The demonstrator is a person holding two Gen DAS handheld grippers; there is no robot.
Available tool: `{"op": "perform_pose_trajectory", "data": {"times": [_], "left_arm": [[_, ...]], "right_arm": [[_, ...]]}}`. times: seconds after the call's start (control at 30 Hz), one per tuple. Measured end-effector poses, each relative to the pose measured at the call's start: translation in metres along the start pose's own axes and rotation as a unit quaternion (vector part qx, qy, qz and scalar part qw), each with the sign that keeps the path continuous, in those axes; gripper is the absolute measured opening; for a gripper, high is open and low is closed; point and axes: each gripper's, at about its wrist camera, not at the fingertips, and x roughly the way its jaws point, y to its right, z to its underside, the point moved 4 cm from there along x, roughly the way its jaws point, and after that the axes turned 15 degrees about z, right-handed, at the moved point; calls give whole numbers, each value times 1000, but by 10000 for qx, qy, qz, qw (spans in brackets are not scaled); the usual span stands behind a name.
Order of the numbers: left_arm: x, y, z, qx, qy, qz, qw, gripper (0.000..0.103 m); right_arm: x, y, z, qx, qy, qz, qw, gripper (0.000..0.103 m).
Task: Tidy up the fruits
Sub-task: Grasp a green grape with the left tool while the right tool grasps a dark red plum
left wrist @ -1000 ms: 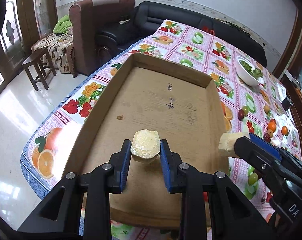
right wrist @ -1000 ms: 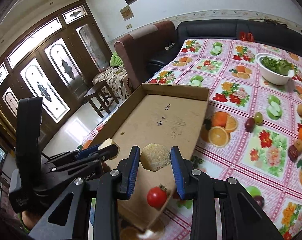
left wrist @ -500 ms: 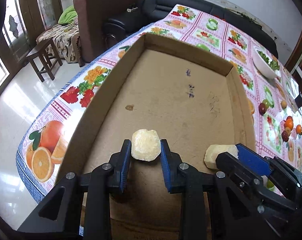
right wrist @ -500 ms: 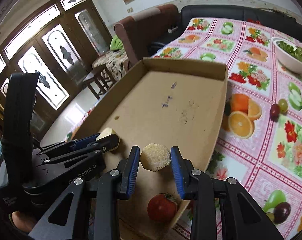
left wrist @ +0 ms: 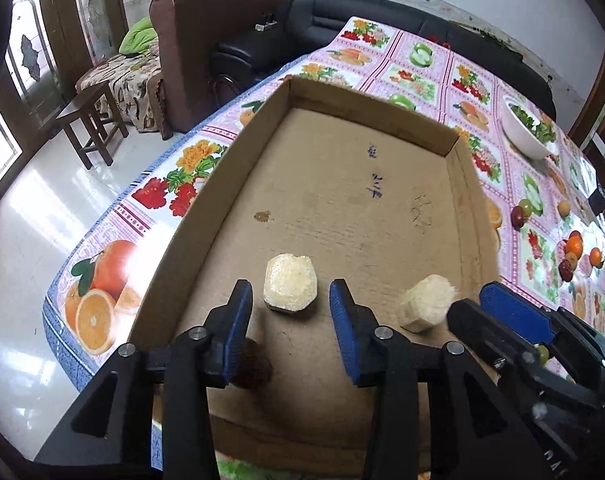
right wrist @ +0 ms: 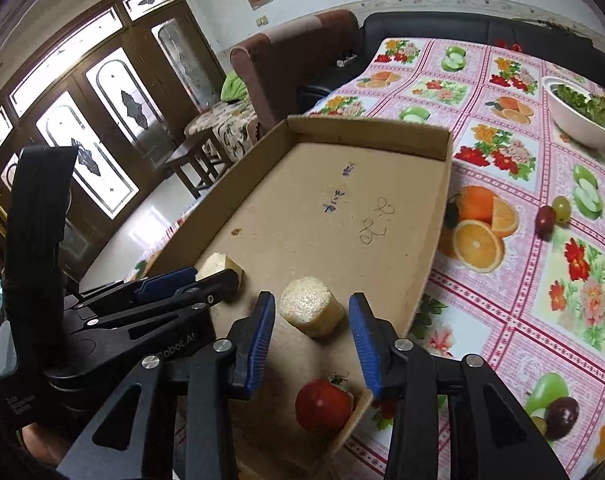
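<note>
A white bowl (right wrist: 578, 122) (holding greens), brown armchair (left wrist: 206, 44), black sofa (right wrist: 426, 32), wooden stool (left wrist: 90, 120).

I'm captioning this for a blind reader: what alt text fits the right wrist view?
The right gripper, open, straddles a pale fruit chunk resting in a cardboard tray. The left gripper flanks another chunk; a red tomato sits nearer.

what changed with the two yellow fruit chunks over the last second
Both were lowered into the cardboard box and let go: the left hand-held gripper and right hand-held gripper have just been opening, leaving each chunk resting free. The tomato stayed.
</note>
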Motion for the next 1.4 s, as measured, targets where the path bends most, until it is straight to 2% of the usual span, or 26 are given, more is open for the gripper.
{"op": "perform_pose_trajectory", "data": {"times": [0.2,0.4,0.77,1.07,1.4], "left_arm": [[-12,11,-1,108,110,56,9999,41],[-20,29,0,214,164,154,9995,41],[-26,79,9,647,116,455,9968,41],[-23,116,19,911,-24,745,9930,41],[-11,160,43,1232,-388,1165,9848,41]], "right_arm": [[-28,20,-3,257,239,-8,9994,43],[-57,58,2,659,468,126,9966,49],[-78,132,39,1349,432,558,9883,53],[-99,178,68,1748,460,916,9793,54],[-109,216,91,2091,436,1192,9696,54]]}}
